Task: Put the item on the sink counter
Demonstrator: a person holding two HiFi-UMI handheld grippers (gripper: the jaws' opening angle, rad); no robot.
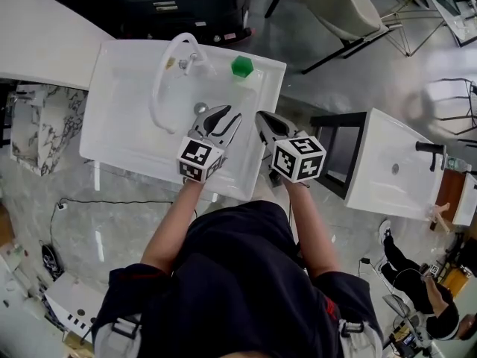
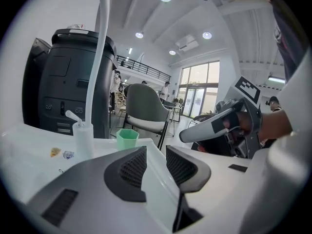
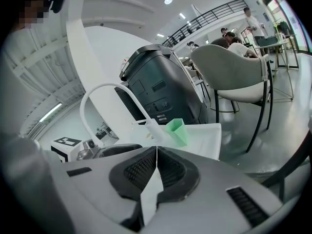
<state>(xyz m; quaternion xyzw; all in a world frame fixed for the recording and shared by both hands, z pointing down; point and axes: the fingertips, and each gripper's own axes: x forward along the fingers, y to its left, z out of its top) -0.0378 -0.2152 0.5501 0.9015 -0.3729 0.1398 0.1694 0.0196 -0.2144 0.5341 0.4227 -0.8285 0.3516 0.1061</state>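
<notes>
A small green cup (image 1: 241,66) stands upright on the back right corner of the white sink counter (image 1: 119,73); it also shows in the left gripper view (image 2: 127,139) and in the right gripper view (image 3: 177,130). My left gripper (image 1: 228,115) hovers over the basin's front right part, its jaws a little apart with nothing between them (image 2: 155,152). Beside it on the right, my right gripper (image 1: 261,116) is over the sink's right edge, its pads closed together on nothing (image 3: 156,149). Both point toward the cup and are well short of it.
A tall white arched faucet (image 1: 168,73) rises at the back of the basin. A black machine (image 2: 68,82) stands behind the sink, and a grey chair (image 1: 335,2) sits beyond it. A second white sink (image 1: 395,166) is to the right. A person (image 1: 417,274) crouches at lower right.
</notes>
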